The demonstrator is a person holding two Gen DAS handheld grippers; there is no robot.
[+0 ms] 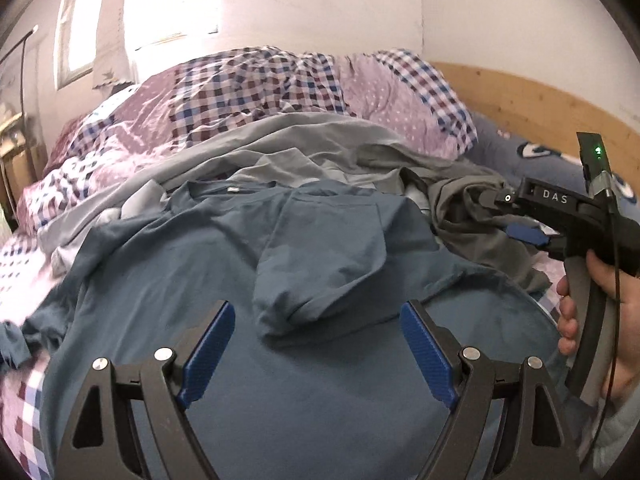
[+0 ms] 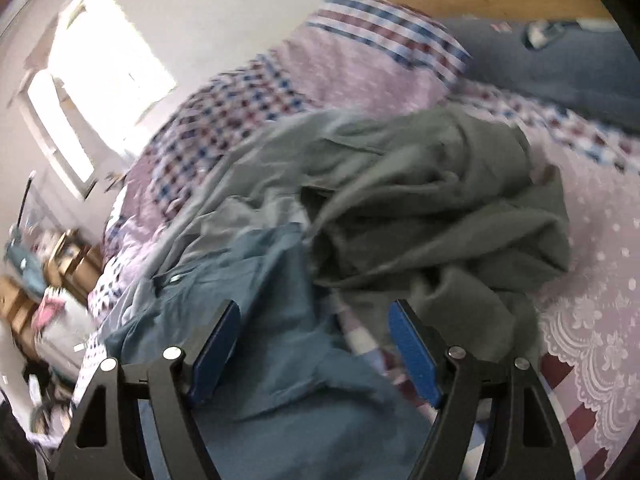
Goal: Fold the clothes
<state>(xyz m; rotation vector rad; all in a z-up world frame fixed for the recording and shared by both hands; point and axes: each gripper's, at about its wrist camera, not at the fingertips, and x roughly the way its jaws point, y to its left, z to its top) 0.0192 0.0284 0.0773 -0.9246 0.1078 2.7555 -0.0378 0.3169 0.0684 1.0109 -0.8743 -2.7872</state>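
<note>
Blue T-shirt [image 1: 192, 264]: spread on bed [image 1: 16, 280], one sleeve folded inward. Grey garments [image 2: 440, 208] heaped beyond it. Left gripper [image 1: 318, 344], right gripper [image 2: 316, 344]: jaws released, empty, above the T-shirt.

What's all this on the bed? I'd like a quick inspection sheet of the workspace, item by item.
Surface: bed with lilac and checked bedding; rumpled checked duvet at the back.
Job's things: blue T-shirt spread flat, one sleeve folded inward; grey-green garment crumpled beside it; light grey garment behind.
Clutter: nothing seen on the bed besides clothes.
Grippers: left gripper open over the T-shirt, holding nothing; right gripper open, empty, held by a hand.
Cables: thin black cable along the right gripper's handle.
Surroundings: bright window, wooden headboard, blue pillow, wooden furniture by the wall.
</note>
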